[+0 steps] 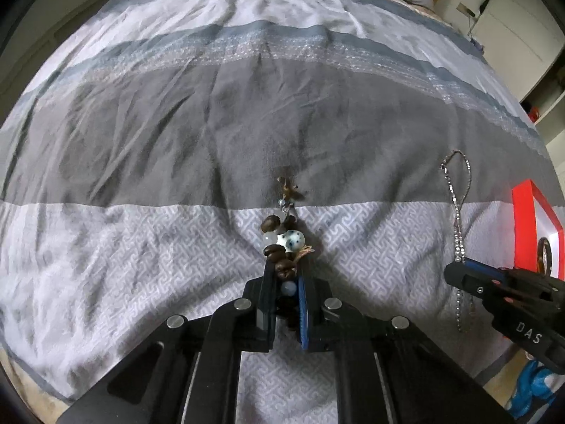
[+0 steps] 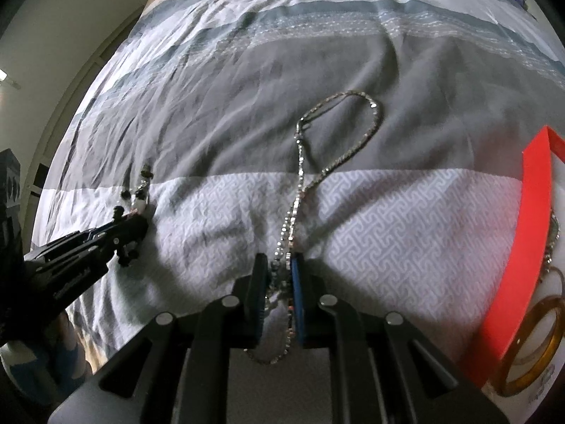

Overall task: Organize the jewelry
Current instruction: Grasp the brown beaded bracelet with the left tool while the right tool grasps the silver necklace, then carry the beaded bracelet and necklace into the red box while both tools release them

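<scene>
In the left wrist view, the left tool [image 1: 286, 279] is clamped on a beaded bracelet [image 1: 282, 240]: brown and pale beads sit between the pads, and the rest of the string trails forward onto the bed [image 1: 141, 141], its small clasp end lying at the border of the grey stripe. Only a few beads seem to be pinched, so I judge a round bead could roll out of the pads on a lift, or the trailing end could snag in the wrinkled cover. To the right, the right tool [image 1: 459, 272] holds a silver chain [image 1: 459, 194], with the red tray [image 1: 522, 226] at the edge just beyond. In the right wrist view, the right tool [image 2: 277, 268] is clamped on the chain [image 2: 300, 176] near its doubled lower part; one loop lies out on the grey band and another slack loop hangs back under the tool. That slack is the likely trouble: it could tangle, slide through the pads, or catch the tray [image 2: 529, 212] wall on the way in, dragging the amber bangles [image 2: 529, 346] already inside. The bracelet [image 2: 141, 190] and left tool [image 2: 130, 222] are well apart at far left, so crossing strands looks unlikely.
</scene>
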Demonstrator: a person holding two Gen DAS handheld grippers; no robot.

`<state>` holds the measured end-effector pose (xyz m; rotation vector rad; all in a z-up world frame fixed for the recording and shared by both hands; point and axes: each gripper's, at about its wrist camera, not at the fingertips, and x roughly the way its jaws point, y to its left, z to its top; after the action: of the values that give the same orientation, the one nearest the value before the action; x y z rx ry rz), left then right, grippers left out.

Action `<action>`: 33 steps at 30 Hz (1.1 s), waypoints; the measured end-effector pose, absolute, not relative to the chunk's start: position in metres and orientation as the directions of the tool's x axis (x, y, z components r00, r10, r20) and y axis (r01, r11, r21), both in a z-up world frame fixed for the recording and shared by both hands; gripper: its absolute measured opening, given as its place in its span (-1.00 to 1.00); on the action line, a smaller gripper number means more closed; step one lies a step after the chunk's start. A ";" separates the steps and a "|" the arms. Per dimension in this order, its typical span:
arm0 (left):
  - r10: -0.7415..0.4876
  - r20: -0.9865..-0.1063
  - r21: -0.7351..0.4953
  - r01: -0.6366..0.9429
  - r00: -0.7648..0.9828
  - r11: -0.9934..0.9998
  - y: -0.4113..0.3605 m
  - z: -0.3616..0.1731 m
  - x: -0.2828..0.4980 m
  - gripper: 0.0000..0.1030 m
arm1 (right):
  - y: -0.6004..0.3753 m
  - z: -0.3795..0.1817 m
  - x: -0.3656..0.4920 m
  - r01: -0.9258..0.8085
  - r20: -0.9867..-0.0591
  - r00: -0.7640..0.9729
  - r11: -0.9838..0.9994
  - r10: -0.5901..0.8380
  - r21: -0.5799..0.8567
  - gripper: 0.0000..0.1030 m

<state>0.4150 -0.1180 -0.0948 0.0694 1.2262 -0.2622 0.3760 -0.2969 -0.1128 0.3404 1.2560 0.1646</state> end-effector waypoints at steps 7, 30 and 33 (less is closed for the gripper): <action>-0.157 -0.926 -0.072 0.248 0.342 0.966 -0.117 -0.072 0.404 -0.81 | -0.303 -0.084 0.367 0.074 -0.884 0.343 0.929 0.318 0.363 -0.77; -0.177 -0.901 -0.081 0.247 0.397 0.966 -0.097 -0.012 0.359 -0.81 | -0.299 -0.016 0.330 0.076 -0.863 0.386 0.920 0.328 0.384 -0.77; -0.177 -0.896 -0.078 0.248 0.407 0.966 -0.096 -0.005 0.356 -0.81 | -0.297 -0.008 0.325 0.061 -0.865 0.388 0.928 0.317 0.368 -0.77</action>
<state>0.3558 -0.0959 -0.0051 0.0714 1.1203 -0.2684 0.3251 -0.2974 -0.0082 0.3683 1.1677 0.1680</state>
